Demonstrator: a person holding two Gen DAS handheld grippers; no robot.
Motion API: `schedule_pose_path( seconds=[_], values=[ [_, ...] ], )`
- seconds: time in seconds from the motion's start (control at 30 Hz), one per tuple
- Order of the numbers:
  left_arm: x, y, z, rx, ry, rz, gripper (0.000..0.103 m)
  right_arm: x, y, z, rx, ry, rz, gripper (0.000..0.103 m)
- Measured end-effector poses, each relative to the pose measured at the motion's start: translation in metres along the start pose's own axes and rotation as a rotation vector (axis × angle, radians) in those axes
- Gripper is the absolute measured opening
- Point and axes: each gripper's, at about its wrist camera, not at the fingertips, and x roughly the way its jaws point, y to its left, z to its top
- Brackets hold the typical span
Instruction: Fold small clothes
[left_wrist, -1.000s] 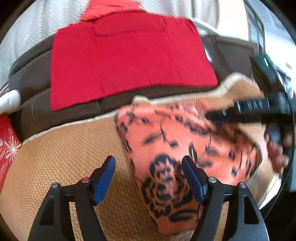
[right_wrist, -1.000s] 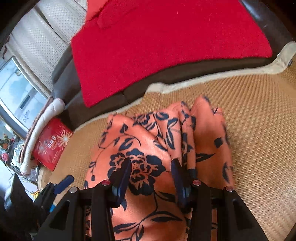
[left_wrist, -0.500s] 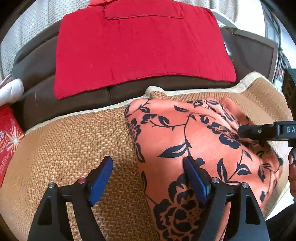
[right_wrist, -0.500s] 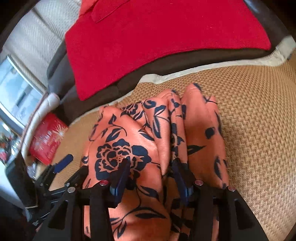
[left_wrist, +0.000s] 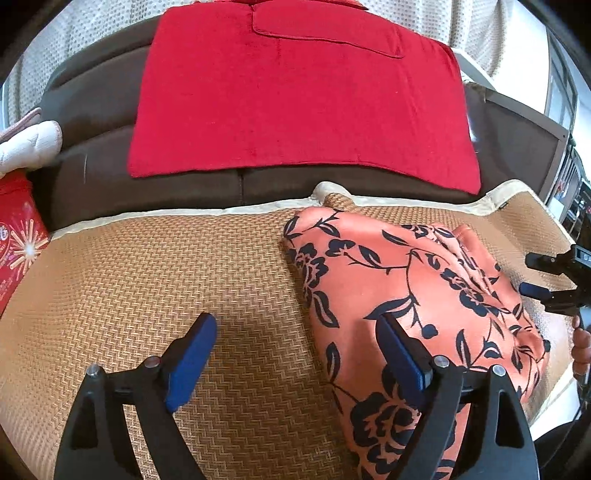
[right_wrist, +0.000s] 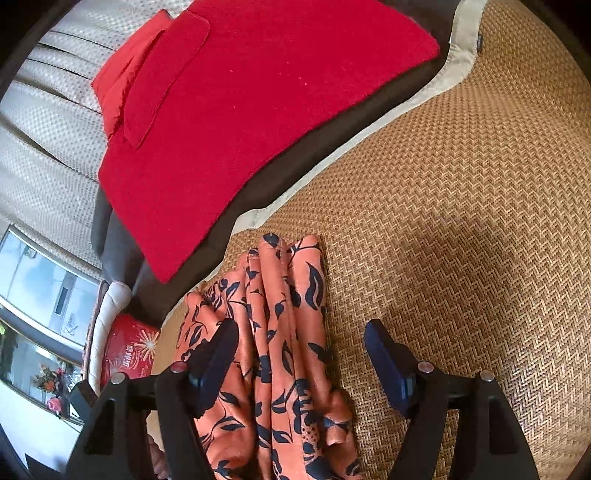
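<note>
An orange garment printed with dark navy flowers and leaves (left_wrist: 413, 295) is seen lying bunched in long folds on a tan woven herringbone mat with a cream border (left_wrist: 147, 266). The garment is taken as the landmark.

The left gripper (left_wrist: 295, 354) is held over the garment's left edge, with its jaws spread wide; they have just been opening further. Its blue-padded right finger is seen above the printed cloth, the left finger over bare mat beside the garment, and nothing is gripped.

The right gripper (right_wrist: 301, 354) is held over the garment's opposite side. Its jaws have just been opening and are now set well apart, with folds of the garment (right_wrist: 280, 332) lying between them but not pinched; one finger is over the cloth, the other over the mat just beside it.

Beyond the garment, a flat red rectangular cloth (left_wrist: 295, 96) is spread on a dark brown cushion (left_wrist: 92, 110). A red box with a gold starburst (left_wrist: 18, 243) is visible well to the garment's left.
</note>
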Motion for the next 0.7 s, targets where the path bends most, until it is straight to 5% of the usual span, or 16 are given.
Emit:
schedule_pose_path(
  seconds=[0.7],
  values=[
    [0.008, -0.009, 0.005, 0.023, -0.003, 0.029, 0.088, 0.02, 0.019, -0.008, -0.045, 0.041, 0.016, 0.074]
  ],
)
